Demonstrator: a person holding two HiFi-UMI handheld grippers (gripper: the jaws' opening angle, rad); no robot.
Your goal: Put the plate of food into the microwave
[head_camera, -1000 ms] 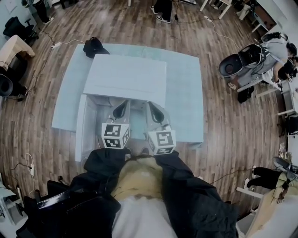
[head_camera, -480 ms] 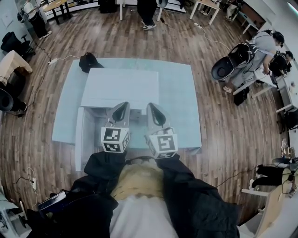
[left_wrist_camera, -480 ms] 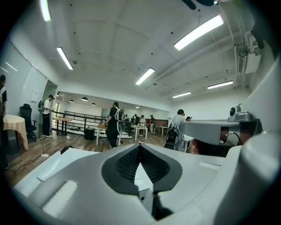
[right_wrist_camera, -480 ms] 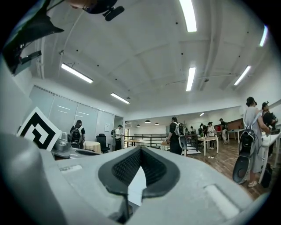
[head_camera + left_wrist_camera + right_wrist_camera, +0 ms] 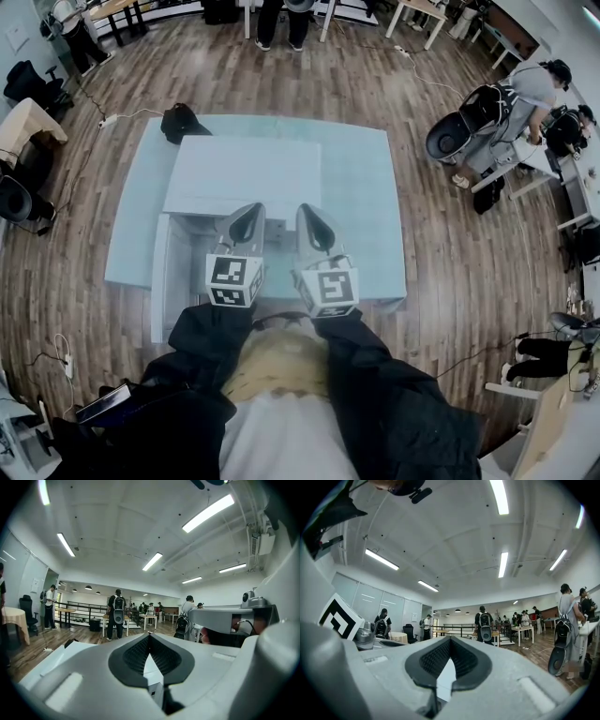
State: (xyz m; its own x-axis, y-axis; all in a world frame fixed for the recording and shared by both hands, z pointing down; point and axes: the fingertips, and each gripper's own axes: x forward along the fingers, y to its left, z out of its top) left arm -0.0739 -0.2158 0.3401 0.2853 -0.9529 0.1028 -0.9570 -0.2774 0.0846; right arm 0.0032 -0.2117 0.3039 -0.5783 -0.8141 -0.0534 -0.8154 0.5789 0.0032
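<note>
Both the left gripper (image 5: 251, 210) and the right gripper (image 5: 306, 210) have their jaws pressed together on nothing, level in front of the microwave (image 5: 244, 173) on the desk (image 5: 366, 187). The plate of food shows in no view; it may sit hidden under the microwave's top. The door (image 5: 161, 272) stands open at the left, so a careless sideways swing of the left gripper could knock it.

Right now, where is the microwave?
In the head view the white microwave sits left of middle on the pale blue table, just beyond the left gripper and right gripper, door open at its left.
</note>
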